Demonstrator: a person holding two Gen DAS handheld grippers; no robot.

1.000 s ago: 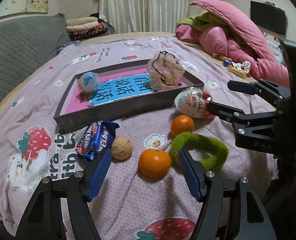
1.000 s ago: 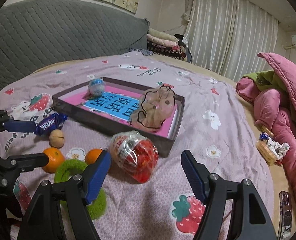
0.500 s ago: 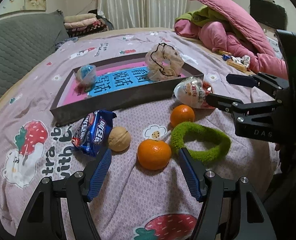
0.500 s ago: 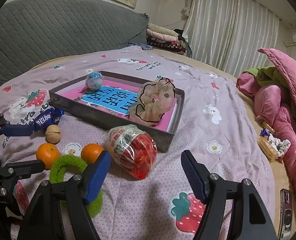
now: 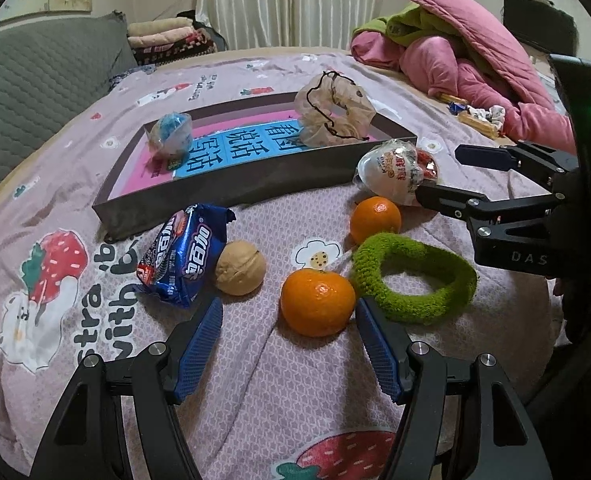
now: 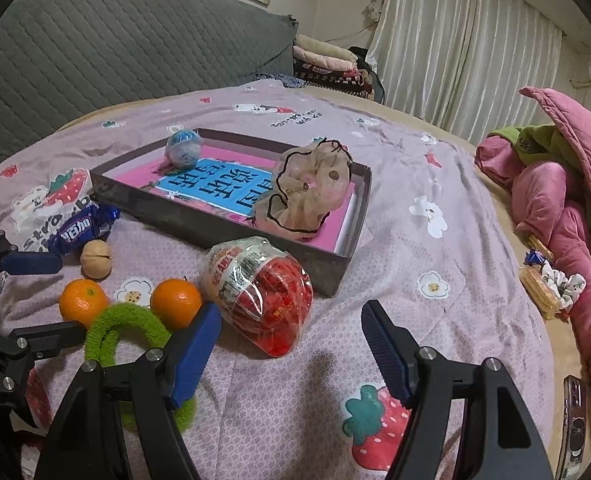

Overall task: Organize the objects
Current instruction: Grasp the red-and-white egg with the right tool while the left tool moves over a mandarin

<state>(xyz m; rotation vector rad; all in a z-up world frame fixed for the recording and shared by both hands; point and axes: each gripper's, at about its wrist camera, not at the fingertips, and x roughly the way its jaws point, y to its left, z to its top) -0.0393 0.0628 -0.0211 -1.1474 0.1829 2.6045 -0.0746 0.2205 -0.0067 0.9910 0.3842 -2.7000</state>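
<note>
Both sets of fingers gape wide, holding nothing: left gripper (image 5: 287,340) lines up on the near tangerine (image 5: 317,302), firm, round, prone to rolling, best pinched across its middle; right gripper (image 6: 291,340) frames the crinkly, slippery wrapped egg (image 6: 257,290) beside the tray (image 6: 231,222) wall on the bed

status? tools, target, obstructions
Both tools open: left tool lined up on near orange, right tool on wrapped egg. Nothing gripped. Green ring touches orange.
</note>
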